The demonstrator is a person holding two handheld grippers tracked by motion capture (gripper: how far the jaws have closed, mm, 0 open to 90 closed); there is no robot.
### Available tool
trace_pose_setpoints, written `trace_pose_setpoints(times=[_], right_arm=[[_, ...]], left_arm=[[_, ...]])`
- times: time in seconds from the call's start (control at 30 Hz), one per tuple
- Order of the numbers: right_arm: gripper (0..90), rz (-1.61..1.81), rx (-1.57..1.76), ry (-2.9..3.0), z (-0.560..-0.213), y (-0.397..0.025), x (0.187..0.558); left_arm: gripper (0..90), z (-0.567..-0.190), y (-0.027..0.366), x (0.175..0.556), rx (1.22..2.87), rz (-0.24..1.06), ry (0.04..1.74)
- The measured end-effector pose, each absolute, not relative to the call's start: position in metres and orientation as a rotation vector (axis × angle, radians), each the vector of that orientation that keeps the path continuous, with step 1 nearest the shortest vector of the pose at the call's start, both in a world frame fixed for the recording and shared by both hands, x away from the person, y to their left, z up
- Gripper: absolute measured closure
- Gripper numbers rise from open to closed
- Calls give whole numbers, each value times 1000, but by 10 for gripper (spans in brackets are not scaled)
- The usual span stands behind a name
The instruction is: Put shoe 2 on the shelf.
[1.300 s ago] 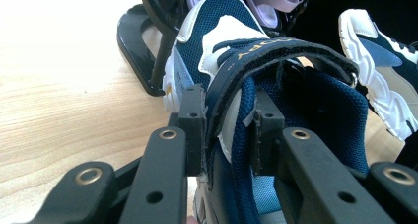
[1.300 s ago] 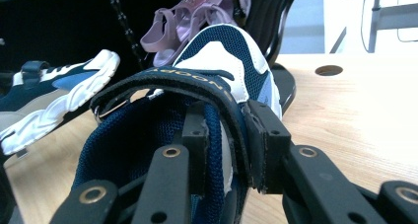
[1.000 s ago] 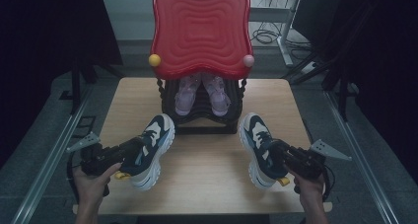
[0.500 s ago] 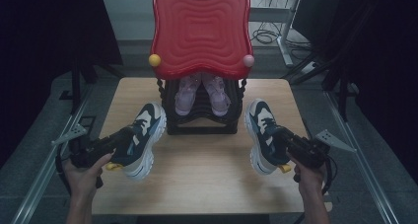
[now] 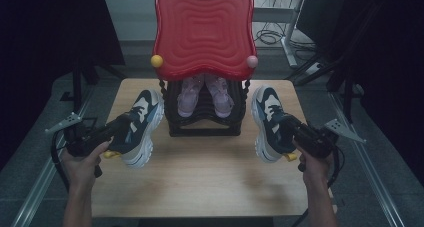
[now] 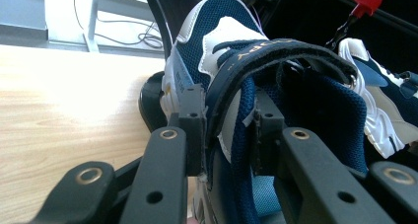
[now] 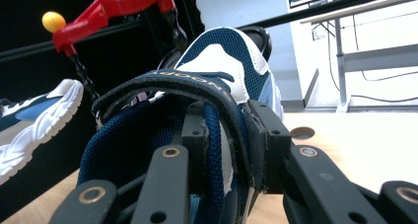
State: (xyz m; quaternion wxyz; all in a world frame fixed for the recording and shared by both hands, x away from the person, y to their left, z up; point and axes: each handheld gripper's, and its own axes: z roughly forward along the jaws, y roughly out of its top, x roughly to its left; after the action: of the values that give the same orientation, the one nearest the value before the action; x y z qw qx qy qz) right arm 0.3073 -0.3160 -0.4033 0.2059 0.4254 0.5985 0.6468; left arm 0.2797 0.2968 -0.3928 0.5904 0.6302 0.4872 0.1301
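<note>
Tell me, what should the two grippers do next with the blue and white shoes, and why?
Probably keep carrying both outward and forward. The left gripper is shut on the left blue and white sneaker, the right gripper on the right blue and white sneaker, and each sits beside the black rack holding pink shoes.

Wooden table [image 5: 210,182], grey floor [image 5: 30,152], dark surroundings
</note>
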Motion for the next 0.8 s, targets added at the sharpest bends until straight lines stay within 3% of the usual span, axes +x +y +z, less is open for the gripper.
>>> trace_pose_setpoints(times=[0.8], right_arm=[[713, 1844, 1122, 1608, -361, -316, 323]], left_arm=[[729, -362, 311, 297, 1408, 350, 1140]])
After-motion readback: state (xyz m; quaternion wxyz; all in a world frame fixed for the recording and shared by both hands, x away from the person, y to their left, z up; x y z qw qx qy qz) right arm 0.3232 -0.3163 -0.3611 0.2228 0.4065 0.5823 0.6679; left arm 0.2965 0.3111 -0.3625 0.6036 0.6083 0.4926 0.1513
